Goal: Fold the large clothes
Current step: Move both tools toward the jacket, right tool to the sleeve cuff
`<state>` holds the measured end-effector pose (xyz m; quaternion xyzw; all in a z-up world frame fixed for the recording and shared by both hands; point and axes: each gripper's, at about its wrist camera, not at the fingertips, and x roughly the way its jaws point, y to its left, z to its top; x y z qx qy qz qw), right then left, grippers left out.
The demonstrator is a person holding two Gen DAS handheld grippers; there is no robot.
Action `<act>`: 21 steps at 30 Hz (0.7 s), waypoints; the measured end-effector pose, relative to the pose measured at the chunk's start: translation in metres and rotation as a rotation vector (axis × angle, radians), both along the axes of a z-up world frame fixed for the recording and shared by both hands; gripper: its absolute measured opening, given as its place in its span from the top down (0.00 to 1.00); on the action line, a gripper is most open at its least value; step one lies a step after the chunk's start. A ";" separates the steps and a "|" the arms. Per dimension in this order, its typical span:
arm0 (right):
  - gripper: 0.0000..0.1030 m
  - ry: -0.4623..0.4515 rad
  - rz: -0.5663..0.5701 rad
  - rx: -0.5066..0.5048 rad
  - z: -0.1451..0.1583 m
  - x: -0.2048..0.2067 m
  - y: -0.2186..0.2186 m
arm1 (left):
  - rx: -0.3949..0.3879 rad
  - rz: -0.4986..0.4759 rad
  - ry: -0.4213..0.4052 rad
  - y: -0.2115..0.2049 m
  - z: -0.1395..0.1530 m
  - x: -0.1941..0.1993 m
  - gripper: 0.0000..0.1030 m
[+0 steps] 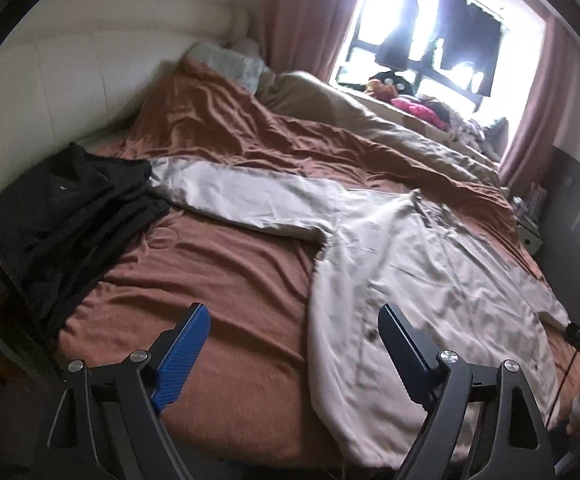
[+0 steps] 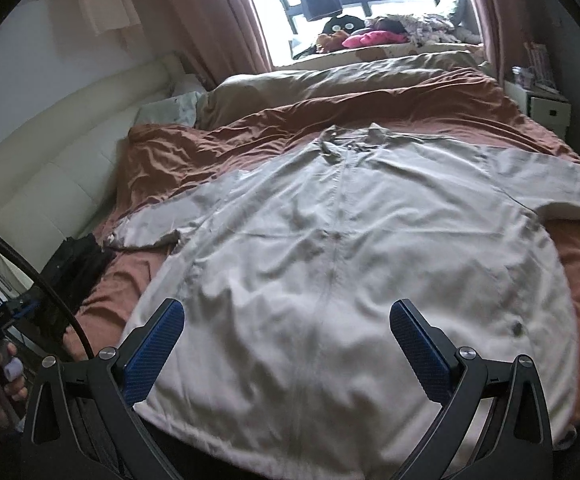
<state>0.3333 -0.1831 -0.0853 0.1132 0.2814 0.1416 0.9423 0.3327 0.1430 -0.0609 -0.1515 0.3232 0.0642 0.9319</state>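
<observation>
Lying flat on the rust-brown bed (image 2: 162,160), the beige shirt (image 2: 329,240) spreads sleeves outward — left hand-held gripper (image 1: 293,316) and right hand-held gripper (image 2: 288,312) both gape wide above it, holding nothing.

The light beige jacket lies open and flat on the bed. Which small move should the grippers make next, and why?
Probably lower the left gripper to the near hem of the light beige long-sleeved jacket and pinch it. Both the left and the right gripper are open and empty above the rust-brown bedsheet, and the jacket lies spread flat with its sleeves out, unfolded, so a fold would need a grip first.
</observation>
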 end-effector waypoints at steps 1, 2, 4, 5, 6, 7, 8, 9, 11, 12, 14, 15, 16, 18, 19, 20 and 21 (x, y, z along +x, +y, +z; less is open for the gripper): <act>0.03 -0.005 0.006 0.001 0.000 0.010 0.001 | -0.002 0.007 0.009 0.005 -0.002 0.011 0.19; 0.03 -0.008 0.010 -0.005 0.001 0.019 0.001 | -0.013 0.011 0.018 0.011 -0.005 0.023 0.20; 0.04 -0.013 0.017 -0.028 0.002 0.041 0.008 | -0.035 0.024 0.033 0.023 -0.010 0.044 0.24; 0.04 -0.013 0.031 -0.031 0.003 0.053 0.012 | -0.043 0.032 0.039 0.030 -0.012 0.054 0.25; 0.04 -0.014 0.041 -0.032 0.004 0.062 0.014 | -0.044 0.042 0.045 0.036 -0.014 0.064 0.27; 0.04 -0.014 0.053 -0.038 0.005 0.074 0.019 | -0.043 0.047 0.050 0.041 -0.016 0.072 0.30; 0.04 -0.013 0.057 -0.043 0.005 0.082 0.020 | -0.044 0.052 0.056 0.047 -0.018 0.083 0.30; 0.04 -0.012 0.066 -0.049 0.006 0.094 0.024 | -0.045 0.057 0.062 0.052 -0.020 0.091 0.31; 0.08 -0.002 0.081 -0.052 0.006 0.117 0.032 | -0.049 0.069 0.078 0.064 -0.025 0.111 0.31; 0.12 0.004 0.087 -0.054 0.005 0.127 0.034 | -0.057 0.076 0.086 0.071 -0.028 0.121 0.33; 0.18 0.025 0.101 -0.058 0.003 0.150 0.040 | -0.074 0.082 0.095 0.083 -0.033 0.137 0.34; 0.22 0.035 0.108 -0.058 0.003 0.162 0.044 | -0.082 0.086 0.099 0.088 -0.036 0.144 0.35; 0.23 0.044 0.108 -0.061 0.001 0.173 0.048 | -0.090 0.095 0.103 0.093 -0.038 0.152 0.36; 0.23 0.057 0.107 -0.066 0.000 0.193 0.056 | -0.108 0.111 0.113 0.103 -0.044 0.168 0.38; 0.26 0.064 0.111 -0.065 0.000 0.203 0.060 | -0.116 0.122 0.119 0.108 -0.048 0.175 0.39; 0.28 0.071 0.113 -0.066 0.000 0.212 0.064 | -0.128 0.129 0.125 0.114 -0.052 0.184 0.40; 0.29 0.078 0.120 -0.067 -0.001 0.221 0.070 | -0.141 0.136 0.134 0.120 -0.057 0.193 0.41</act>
